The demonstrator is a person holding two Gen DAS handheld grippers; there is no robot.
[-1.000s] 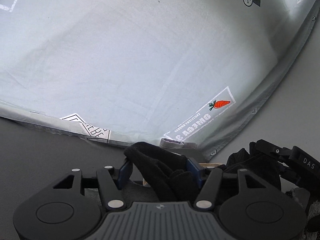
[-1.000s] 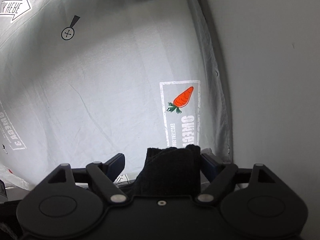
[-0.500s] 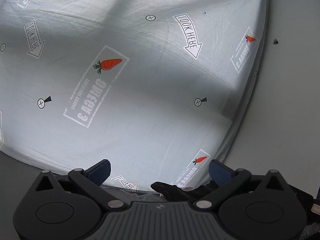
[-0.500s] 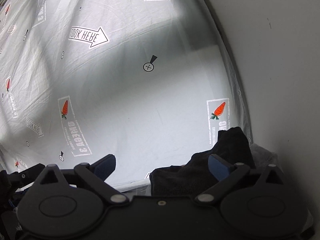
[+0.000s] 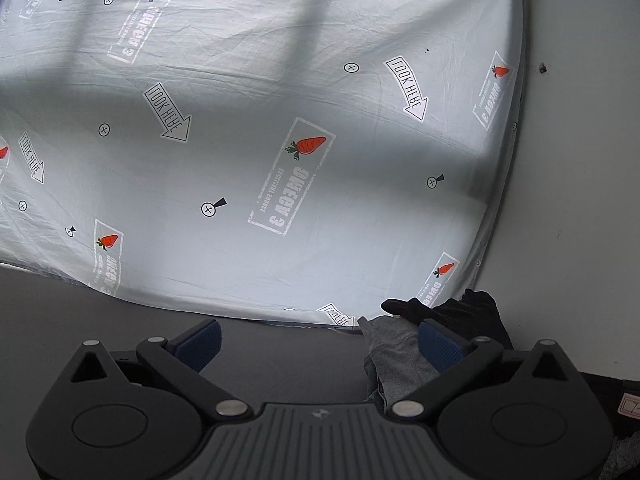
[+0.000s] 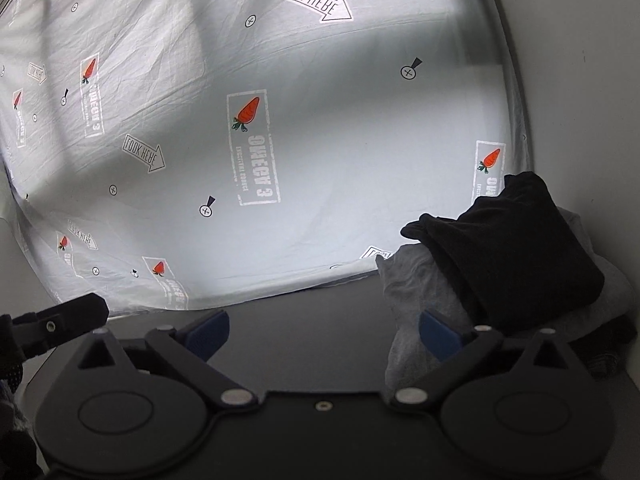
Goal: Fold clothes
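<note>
A folded black garment (image 6: 512, 248) lies on top of a grey garment (image 6: 416, 292) at the right end of the printed sheet, free of both grippers. My right gripper (image 6: 325, 332) stands open and empty, with the pile just beyond its right finger. In the left wrist view the same black garment (image 5: 460, 310) and grey garment (image 5: 394, 354) sit behind the right pad. My left gripper (image 5: 320, 342) is open, with nothing between its pads.
A pale sheet (image 5: 248, 160) printed with carrots and arrows covers the work surface. A dark grey strip (image 6: 312, 320) runs along its near edge. A white surface (image 5: 580, 160) borders it on the right. Part of the left gripper (image 6: 60, 318) shows at the right view's left edge.
Both grippers were shut on the black garment a second ago. They have let it go, opened wide and drawn back and up; the garment now rests on the grey pile.
</note>
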